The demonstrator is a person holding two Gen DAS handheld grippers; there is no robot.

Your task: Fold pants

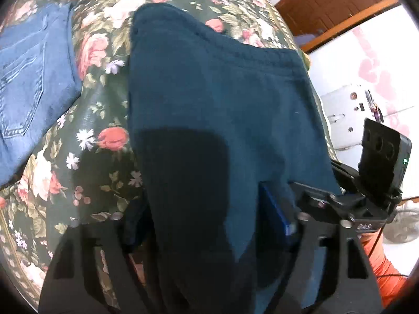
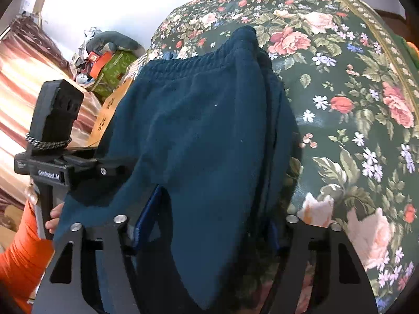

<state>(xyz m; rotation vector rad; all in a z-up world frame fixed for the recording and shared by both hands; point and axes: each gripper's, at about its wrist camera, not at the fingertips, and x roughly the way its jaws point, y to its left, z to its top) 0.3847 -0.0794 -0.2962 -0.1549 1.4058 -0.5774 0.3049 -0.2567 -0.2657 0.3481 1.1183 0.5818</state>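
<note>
Dark teal sweatpants [image 1: 209, 110] lie folded on the floral cloth, waistband at the far end, and also fill the right wrist view [image 2: 199, 136]. My left gripper [image 1: 204, 225] has its blue-padded fingers on either side of a raised fold of the near fabric, which hides the tips. My right gripper [image 2: 207, 225] holds the near fabric the same way, its blue pads [image 2: 149, 209] on both sides of the bunched cloth. The other gripper's body shows at the right in the left wrist view [image 1: 377, 172] and at the left in the right wrist view [image 2: 55, 136].
Folded blue jeans [image 1: 28, 83] lie left of the sweatpants on the floral cloth [image 2: 353, 130]. Past the cloth's edge are a white appliance [image 1: 351, 115], a fan [image 1: 403, 225], a green box with clutter [image 2: 110, 70] and a striped curtain [image 2: 15, 83].
</note>
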